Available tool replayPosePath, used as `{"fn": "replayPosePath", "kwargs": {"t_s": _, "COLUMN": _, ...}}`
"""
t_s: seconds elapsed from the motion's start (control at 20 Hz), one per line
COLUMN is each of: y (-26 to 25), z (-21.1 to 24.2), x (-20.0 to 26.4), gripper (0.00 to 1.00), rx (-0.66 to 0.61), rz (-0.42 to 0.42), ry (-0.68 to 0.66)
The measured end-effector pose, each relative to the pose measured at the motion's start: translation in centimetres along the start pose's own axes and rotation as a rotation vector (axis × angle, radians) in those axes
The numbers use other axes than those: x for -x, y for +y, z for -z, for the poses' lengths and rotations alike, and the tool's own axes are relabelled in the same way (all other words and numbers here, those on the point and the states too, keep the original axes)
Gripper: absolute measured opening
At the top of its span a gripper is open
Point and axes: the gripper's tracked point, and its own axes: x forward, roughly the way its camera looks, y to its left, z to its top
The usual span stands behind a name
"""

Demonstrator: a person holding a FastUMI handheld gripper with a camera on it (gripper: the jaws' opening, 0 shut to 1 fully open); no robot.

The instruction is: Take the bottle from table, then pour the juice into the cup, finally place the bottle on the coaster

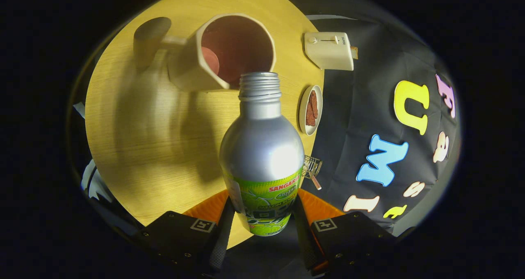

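My gripper (262,225) is shut on the silver bottle (262,147), with both black fingers pressing on its green label. The bottle is tipped forward, and its open threaded neck (259,88) reaches the rim of the cream cup (205,61). That cup has a reddish inside and stands on the yellow wooden table (139,139), just beyond the bottle's mouth. I cannot make out any juice flowing.
A cream toaster (330,50) stands at the table's far edge, past the cup. A small white dish (310,109) with a brown piece of food lies beside the bottle's neck. A little wire rack (312,167) sits near the bottle's shoulder. A rounded dark shape (151,39) is behind the cup.
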Motion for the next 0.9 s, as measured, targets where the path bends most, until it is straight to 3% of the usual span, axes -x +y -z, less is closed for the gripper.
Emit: {"fn": "replayPosePath", "kwargs": {"t_s": 0.9, "y": -1.6, "z": 0.2, "x": 0.4, "gripper": 0.72, "rx": 0.121, "rz": 0.022, "ry": 0.034}}
